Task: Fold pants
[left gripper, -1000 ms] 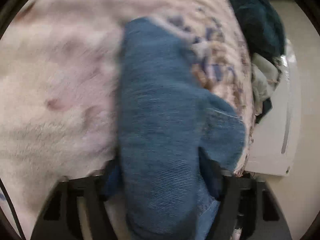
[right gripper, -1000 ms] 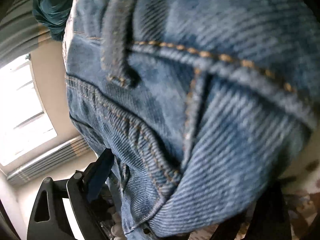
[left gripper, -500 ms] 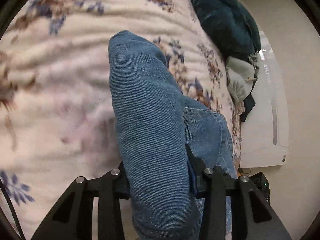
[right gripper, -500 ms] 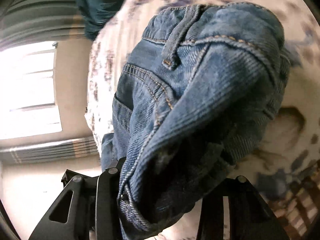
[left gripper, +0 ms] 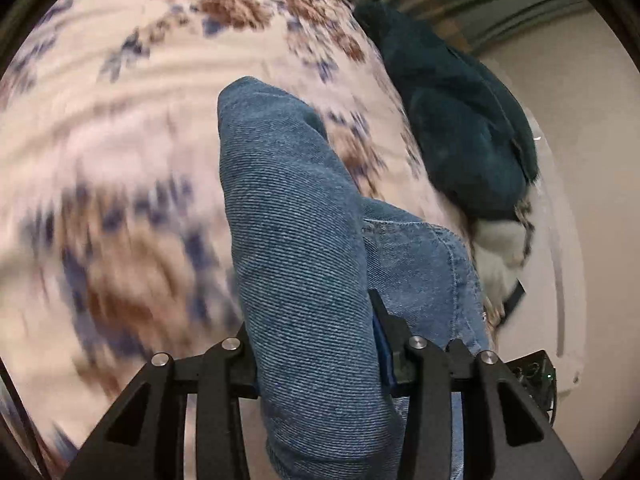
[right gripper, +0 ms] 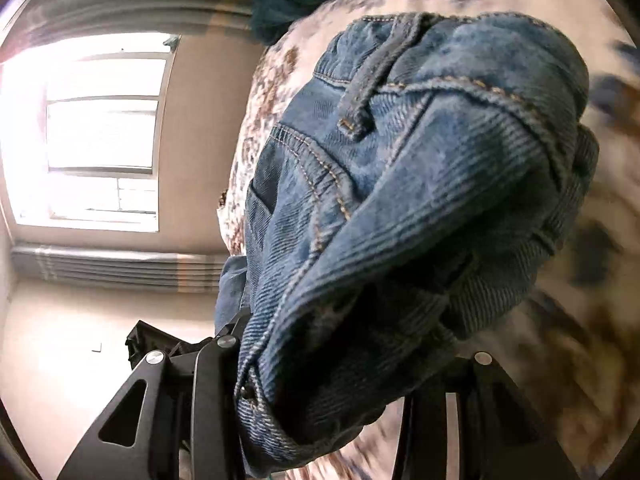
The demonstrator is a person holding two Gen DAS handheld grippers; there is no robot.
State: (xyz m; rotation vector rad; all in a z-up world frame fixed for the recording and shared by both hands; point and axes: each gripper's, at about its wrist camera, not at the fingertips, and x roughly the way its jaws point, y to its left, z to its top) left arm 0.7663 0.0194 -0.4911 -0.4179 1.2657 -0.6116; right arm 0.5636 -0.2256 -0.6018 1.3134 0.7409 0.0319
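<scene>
Left wrist view: left tool (left gripper: 316, 356) clamped on a denim fold of the pants (left gripper: 296, 240), right tool (right gripper: 340, 364) gripping their waistband, both bunches lifted over the floral bedspread (left gripper: 120, 140), teal garment (left gripper: 460, 120) beyond its edge.

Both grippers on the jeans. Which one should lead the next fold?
Probably right. The right gripper is clamped on the jeans at the waistband, by the belt loop, the stiffer, better-defined edge. The left gripper pinches plain denim.
</scene>
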